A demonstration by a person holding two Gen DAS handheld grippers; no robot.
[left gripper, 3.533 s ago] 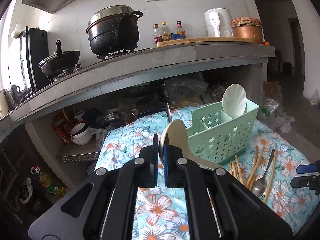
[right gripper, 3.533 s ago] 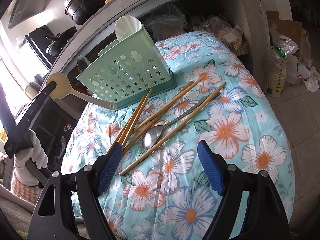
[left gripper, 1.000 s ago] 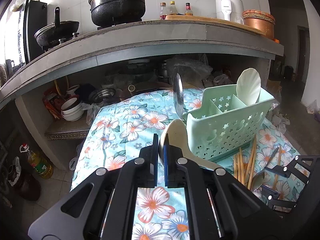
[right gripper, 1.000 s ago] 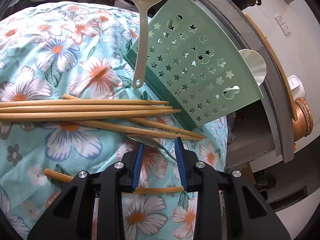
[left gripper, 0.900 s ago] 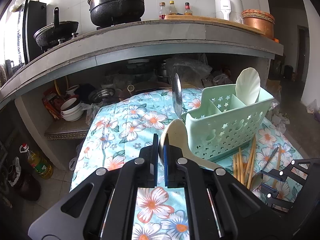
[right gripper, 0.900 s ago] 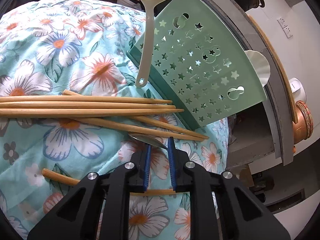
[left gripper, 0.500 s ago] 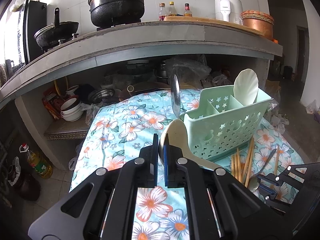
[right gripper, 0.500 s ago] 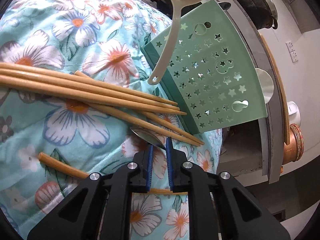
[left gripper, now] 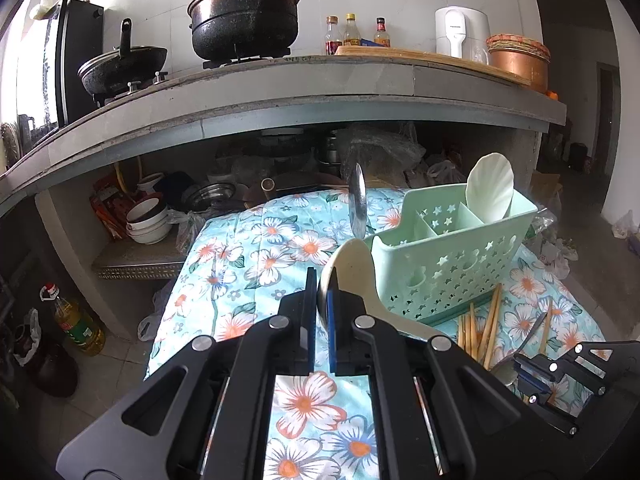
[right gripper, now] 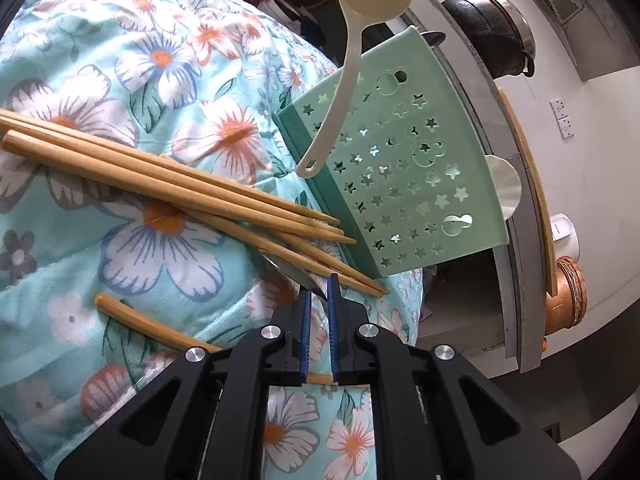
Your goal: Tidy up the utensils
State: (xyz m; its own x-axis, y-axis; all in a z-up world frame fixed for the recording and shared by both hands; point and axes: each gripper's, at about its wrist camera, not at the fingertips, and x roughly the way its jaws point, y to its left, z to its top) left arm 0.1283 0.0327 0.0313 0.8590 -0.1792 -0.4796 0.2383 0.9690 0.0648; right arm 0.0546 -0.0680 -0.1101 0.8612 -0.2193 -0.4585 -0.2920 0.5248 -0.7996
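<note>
Floral cloth (left gripper: pixel 248 256): pale turquoise with white and orange flowers, covering the low surface that carries everything here.
Utensil caddy (left gripper: pixel 452 264): mint-green plastic, star cut-outs in its walls, divided into compartments; it stands on the cloth near the far right. A white shell-shaped scoop (left gripper: pixel 490 186) stands in its far right compartment and a steel utensil (left gripper: pixel 357 205) rises at its left end.
Chopsticks (right gripper: pixel 180 184): plain light wood, lying in a loose bundle on the cloth, tips just beside the caddy's base; one more lies apart, passing under the right gripper.
Cream ladle (right gripper: pixel 352 56): plastic, round bowl, long handle with a hanging hole; held in the air beside the caddy.
Metal spoon (right gripper: pixel 292 270): steel, lying on the cloth under the chopstick tips.
Left gripper (left gripper: pixel 322 300): clamped on the rim of the ladle's bowl.
Right gripper (right gripper: pixel 318 292): jaws closing, nearly together, on the spoon's thin handle.
</note>
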